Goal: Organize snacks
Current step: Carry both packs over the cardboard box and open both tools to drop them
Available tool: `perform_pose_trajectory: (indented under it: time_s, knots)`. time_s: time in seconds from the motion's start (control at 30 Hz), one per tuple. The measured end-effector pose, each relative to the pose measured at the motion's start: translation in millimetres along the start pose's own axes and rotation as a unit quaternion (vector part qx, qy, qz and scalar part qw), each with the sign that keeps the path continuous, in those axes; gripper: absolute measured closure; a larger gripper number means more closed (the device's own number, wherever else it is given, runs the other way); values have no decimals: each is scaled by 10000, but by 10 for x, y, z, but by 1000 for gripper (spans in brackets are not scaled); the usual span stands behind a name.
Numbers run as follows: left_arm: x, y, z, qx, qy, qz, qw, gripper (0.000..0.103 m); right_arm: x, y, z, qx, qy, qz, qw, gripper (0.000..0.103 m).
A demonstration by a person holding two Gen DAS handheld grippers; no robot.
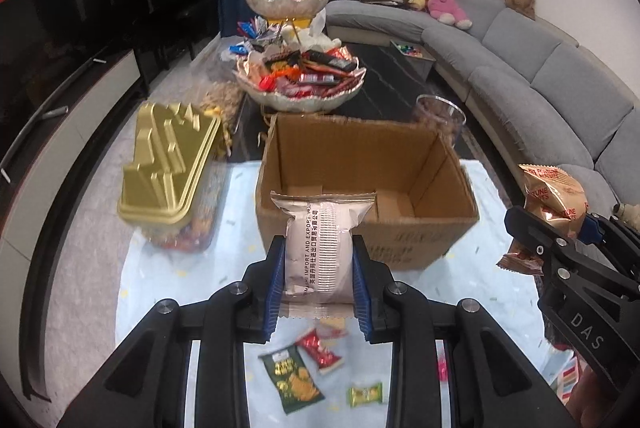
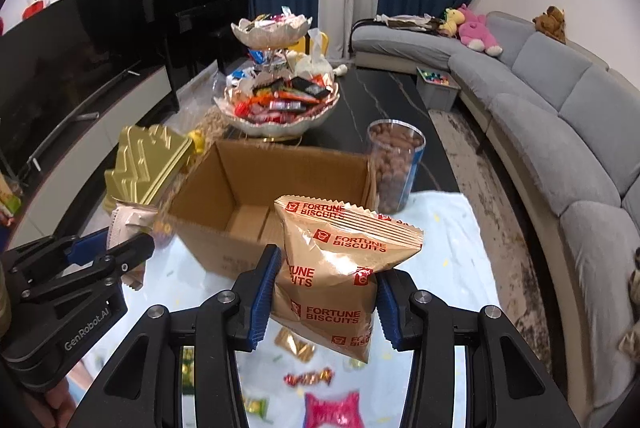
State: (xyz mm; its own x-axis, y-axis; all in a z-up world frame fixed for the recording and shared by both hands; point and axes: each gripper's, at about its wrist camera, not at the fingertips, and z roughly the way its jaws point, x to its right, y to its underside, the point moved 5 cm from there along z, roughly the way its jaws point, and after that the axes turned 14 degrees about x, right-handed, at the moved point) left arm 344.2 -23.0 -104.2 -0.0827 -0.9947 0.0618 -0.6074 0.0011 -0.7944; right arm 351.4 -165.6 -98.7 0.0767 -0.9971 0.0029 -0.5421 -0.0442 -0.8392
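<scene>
Blue pads on the left gripper (image 1: 319, 284) pinch a pale snack packet (image 1: 320, 248) from both sides. The right gripper (image 2: 326, 296) squeezes a gold bag of Fortune Biscuits (image 2: 340, 268) the same way. Both snacks hang in the air, just in front of the cardboard box (image 1: 360, 164). Down below, small snacks like a green packet (image 1: 291, 380) and a red packet (image 1: 320, 348) lie loose on the light blue cloth (image 1: 460, 292).

The box is open on top and looks empty inside. I think this step is carrying the two snacks to the box. Next, each gripper needs to go forward over the box wall and then let go, so the snacks drop in.

Behind the box stand a gold tray (image 1: 168, 164), a clear jar (image 2: 394, 164) of brown nuts, and a big candy bowl (image 1: 300, 80).
</scene>
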Motion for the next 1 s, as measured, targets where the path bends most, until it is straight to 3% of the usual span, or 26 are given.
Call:
perform_pose_trajectory:
  time_s: [0.5, 1.0]
  knots:
    - [68, -353, 541, -27, 177, 104, 9998, 72, 39, -493, 537, 173, -232, -1, 9996, 57]
    - [6, -300, 1054, -384, 287, -19, 9988, 72, -1, -442, 988, -104, -323, -40, 9994, 57]
